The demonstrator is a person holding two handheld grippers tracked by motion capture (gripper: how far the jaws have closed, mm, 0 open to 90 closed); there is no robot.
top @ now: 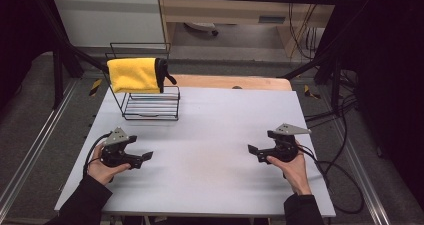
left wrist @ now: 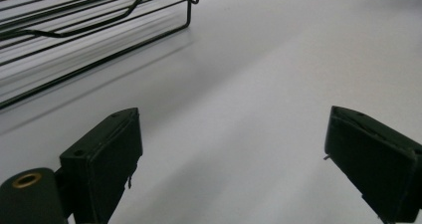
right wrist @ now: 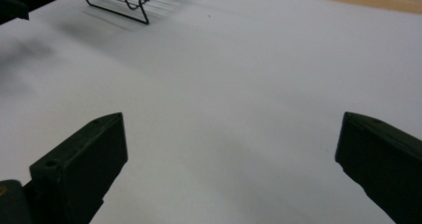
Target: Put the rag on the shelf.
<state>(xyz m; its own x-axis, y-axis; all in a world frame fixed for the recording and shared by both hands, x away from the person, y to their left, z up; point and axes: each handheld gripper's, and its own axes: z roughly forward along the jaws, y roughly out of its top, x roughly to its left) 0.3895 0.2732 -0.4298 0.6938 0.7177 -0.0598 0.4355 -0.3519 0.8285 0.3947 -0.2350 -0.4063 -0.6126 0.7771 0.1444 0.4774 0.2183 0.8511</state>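
Both grippers rest low over the bare white table (top: 210, 135), well apart from each other: the left gripper (top: 145, 156) near the front left, the right gripper (top: 252, 149) at the front right, and each has its jaws spread wide with nothing between them, as both gripper views show. The yellow cloth (top: 135, 75) hangs folded over the top bar of the black wire rack (top: 150, 107) at the far left of the table, well away from both grippers, with a dark loop or tag at its right end. The likeliest trouble from here is the rack: it looks light and stands free, so a sideways pull on the cloth could drag or tip it rather than slide the cloth off. A jaw coming in too low could also catch a wire along with the cloth. Pinching only the loose edge might let the fold slip open and the cloth fall behind the rack. How the cloth sits on the far side of the bar is hidden, so it may be snagged there.
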